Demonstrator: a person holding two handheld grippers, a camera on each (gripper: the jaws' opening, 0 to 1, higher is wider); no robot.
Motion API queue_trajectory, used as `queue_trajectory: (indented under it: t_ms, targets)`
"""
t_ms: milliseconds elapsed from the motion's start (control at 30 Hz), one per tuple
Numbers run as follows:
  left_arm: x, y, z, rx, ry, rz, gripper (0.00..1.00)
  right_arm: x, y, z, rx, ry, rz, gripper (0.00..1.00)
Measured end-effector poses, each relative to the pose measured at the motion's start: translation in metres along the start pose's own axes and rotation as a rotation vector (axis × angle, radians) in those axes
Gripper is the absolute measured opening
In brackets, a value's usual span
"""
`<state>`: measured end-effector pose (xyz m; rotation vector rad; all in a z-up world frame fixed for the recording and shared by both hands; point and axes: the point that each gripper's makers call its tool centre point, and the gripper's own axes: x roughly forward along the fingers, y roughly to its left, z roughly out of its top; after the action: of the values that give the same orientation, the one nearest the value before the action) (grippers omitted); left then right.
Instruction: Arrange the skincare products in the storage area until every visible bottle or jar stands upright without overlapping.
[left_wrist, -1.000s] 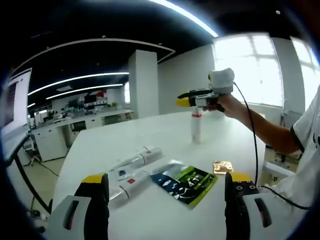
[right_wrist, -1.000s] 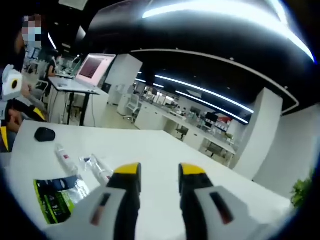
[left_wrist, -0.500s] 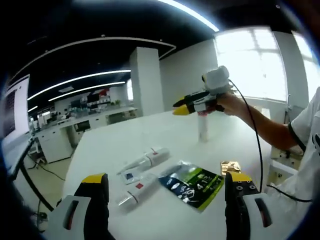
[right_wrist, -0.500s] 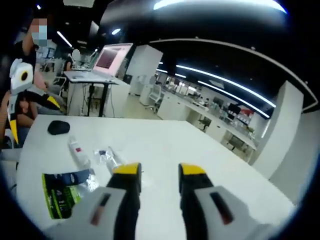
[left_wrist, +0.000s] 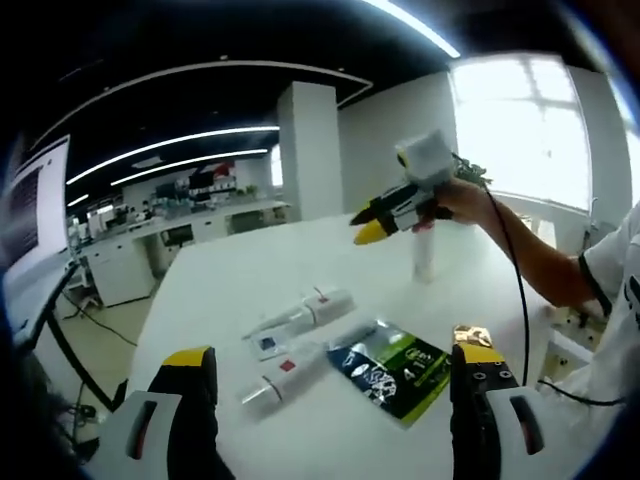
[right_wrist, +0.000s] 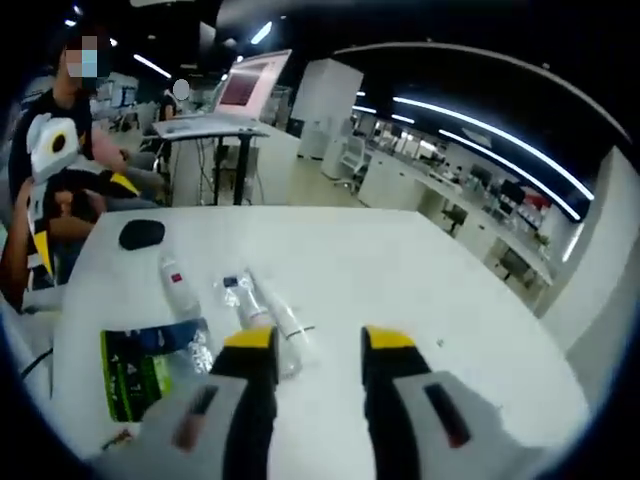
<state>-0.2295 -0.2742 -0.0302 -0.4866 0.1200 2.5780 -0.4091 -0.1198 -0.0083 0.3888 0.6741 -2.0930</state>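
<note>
A broad white table (left_wrist: 240, 290) takes up most of the room in front of me, with office desks and strip lights behind. On it, in the left gripper view, a dark green-printed sachet (left_wrist: 390, 368) lies flat near the front, just beside two white tubes. One tube (left_wrist: 300, 316) lies on its side further back; the other tube (left_wrist: 292, 372) lies nearer, its end touching the sachet's edge. A small gold packet (left_wrist: 470, 334) sits to the right of the sachet. Well beyond them a slim white bottle (left_wrist: 425, 252) stands upright near the far edge.

The right gripper (left_wrist: 372, 226) hangs in the air beside the bottle's top, held in a person's hand (left_wrist: 465, 200); in its own view its jaws stand narrowly apart with nothing between them. The left gripper (left_wrist: 330, 385) hovers at the near edge, jaws spread wide and empty.

In the right gripper view a black mouse (right_wrist: 142, 234) rests on the table's far side.
</note>
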Motion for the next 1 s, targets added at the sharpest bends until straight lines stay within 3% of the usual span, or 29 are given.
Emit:
queue_trajectory:
  t_ms: [233, 400, 667, 767, 867, 1000]
  targets:
    - [-0.004, 0.002, -0.005, -0.001, 0.035, 0.05, 0.99, 0.019, 0.006, -0.006, -0.002, 0.083, 0.089, 0.34]
    - [-0.007, 0.004, -0.003, 0.001, 0.047, 0.076, 0.99, 0.032, 0.014, -0.02, -0.038, 0.17, 0.175, 0.35]
    - [-0.011, -0.001, -0.004, -0.002, 0.071, 0.084, 0.99, 0.05, 0.021, -0.02, -0.052, 0.203, 0.22, 0.36]
    - [-0.014, -0.001, -0.002, -0.004, 0.072, 0.095, 0.99, 0.055, 0.018, -0.03, -0.071, 0.247, 0.221, 0.36]
    - [-0.016, 0.0, -0.001, -0.003, 0.073, 0.11, 0.99, 0.062, 0.009, -0.029, -0.069, 0.233, 0.216, 0.36]
    - [-0.018, -0.005, -0.004, -0.004, 0.074, 0.113, 0.99, 0.066, 0.013, -0.039, -0.079, 0.254, 0.221, 0.35]
